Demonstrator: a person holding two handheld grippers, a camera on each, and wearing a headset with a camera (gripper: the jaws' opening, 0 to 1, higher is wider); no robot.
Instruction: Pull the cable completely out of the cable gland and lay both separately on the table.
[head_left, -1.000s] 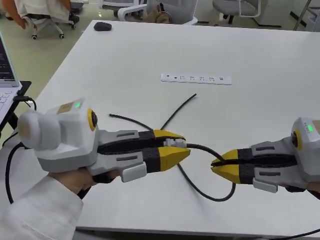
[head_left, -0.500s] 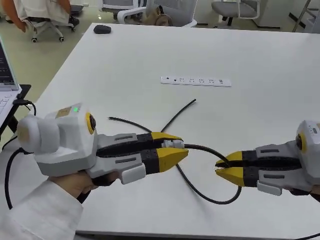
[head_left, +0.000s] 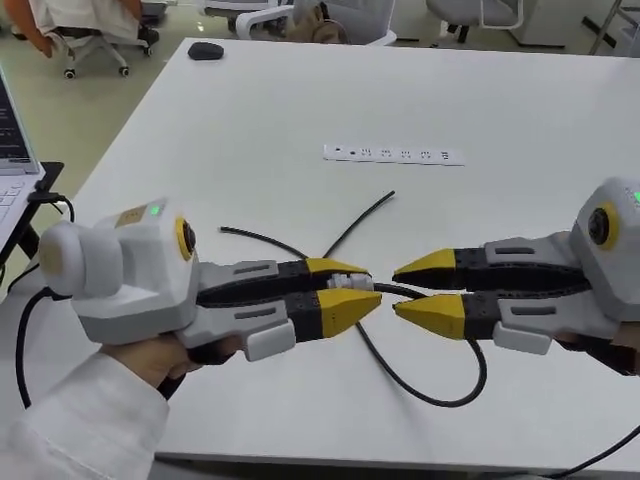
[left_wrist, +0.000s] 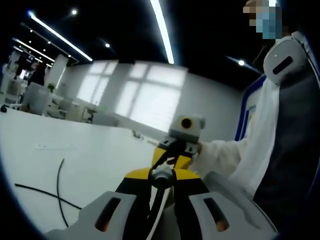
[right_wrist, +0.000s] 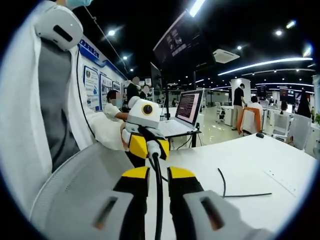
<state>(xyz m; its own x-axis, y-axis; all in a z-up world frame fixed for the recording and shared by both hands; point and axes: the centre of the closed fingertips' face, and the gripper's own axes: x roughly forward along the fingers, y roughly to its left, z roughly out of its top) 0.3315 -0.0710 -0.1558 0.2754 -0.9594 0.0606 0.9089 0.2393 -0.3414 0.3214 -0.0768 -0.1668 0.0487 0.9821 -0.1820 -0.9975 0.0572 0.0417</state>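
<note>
Pinching the pale cable gland (head_left: 349, 284) with the left gripper (head_left: 374, 288), just inside its yellow tips and lifted clear of the white table (head_left: 300, 110). Holding the right gripper (head_left: 396, 290) spread wide, almost tip to tip with the left, straddling the black cable (head_left: 440, 399) right where it leaves the gland, without touching it (confirmed in the right gripper view: cable running up the gap between the jaws toward the gland). Past the right gripper, sagging in a loop beneath it onto the table, then trailing back under the left gripper toward two black strands crossing beyond its tips. Apparently not yet out of the gland, and nothing laid down separately.

Likely trouble from here:
- Closing too near the gland and catching its nut instead of the cable, leaving no room to pull.
- Closing off-centre and letting the thin cable slip past a jaw.
- Pulling at an angle to the gland's bore, binding the cable or twisting the gland out of the left grip.
- Tugging with too light a pinch and merely sliding along the jacket.
- Dragging the loop into a snag at the crossing.
</note>
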